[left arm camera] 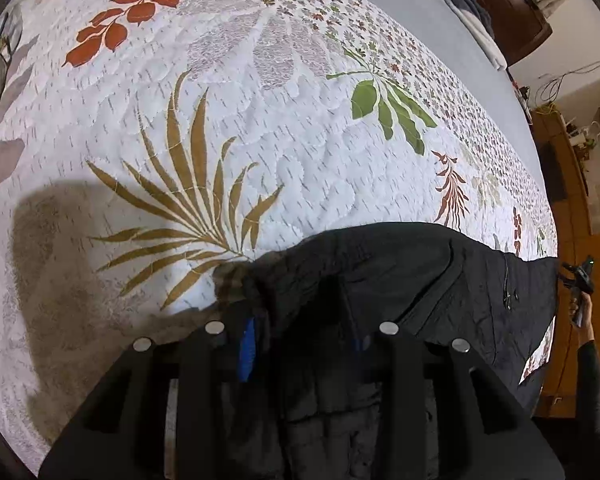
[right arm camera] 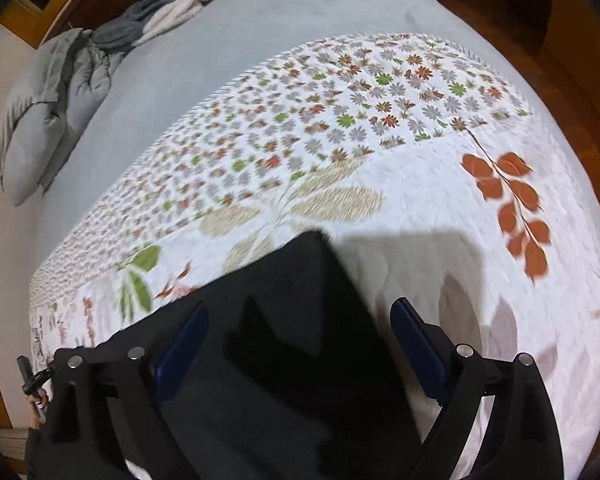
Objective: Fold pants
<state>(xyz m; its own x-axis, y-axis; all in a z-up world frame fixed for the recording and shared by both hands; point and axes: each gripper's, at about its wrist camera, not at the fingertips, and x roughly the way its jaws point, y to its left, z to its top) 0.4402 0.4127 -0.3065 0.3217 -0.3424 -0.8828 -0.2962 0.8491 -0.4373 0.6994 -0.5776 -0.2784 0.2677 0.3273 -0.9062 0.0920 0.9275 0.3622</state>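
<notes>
Leaf-print quilt (left arm camera: pixel 300 152) on bed, black pants (left arm camera: pixel 440 280) at near edge, left fingers (left arm camera: pixel 248 344) clenched on the pants' left end, right fingers (right arm camera: pixel 416 336) spread wide above the pants.

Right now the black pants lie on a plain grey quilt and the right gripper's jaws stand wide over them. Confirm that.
Not quite. The quilt under the black pants is white with printed leaves and flowers, not plain grey; only the sheet beyond it is grey. The right wrist view shows this. The right gripper does stand wide open over the pants.
</notes>
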